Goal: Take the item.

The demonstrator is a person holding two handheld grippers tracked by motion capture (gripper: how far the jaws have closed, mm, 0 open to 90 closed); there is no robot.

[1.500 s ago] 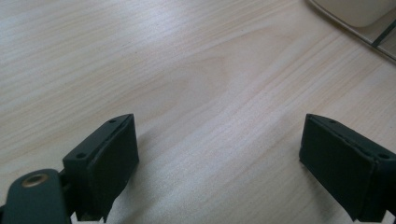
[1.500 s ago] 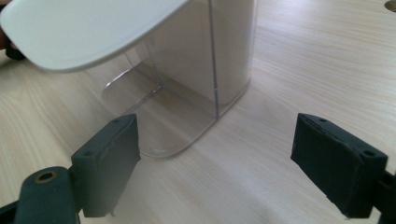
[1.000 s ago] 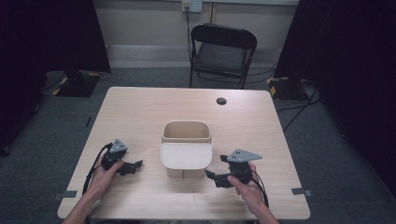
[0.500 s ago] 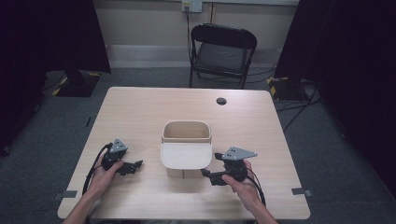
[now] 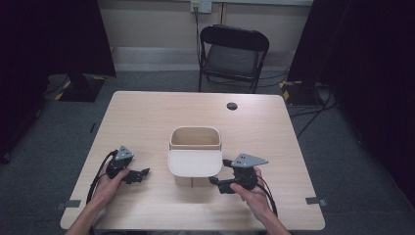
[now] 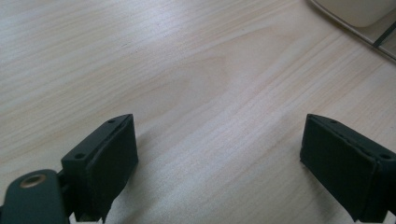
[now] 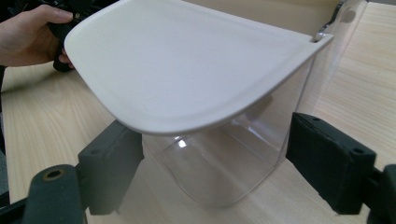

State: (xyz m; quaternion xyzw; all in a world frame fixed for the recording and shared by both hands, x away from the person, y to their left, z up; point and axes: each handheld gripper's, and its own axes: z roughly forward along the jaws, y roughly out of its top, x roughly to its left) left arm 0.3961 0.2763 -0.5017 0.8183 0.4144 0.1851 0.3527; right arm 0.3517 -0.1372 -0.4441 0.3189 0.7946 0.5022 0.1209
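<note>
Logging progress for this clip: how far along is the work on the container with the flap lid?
Done: the lid stands swung open. In hand: the right gripper sits at the clear container, jaws just narrowing, not touching. Left: grasping it; the left gripper rests open.

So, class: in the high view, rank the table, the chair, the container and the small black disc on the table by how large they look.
1. Table
2. Chair, though it stands farther off
3. Container
4. Black disc
</note>
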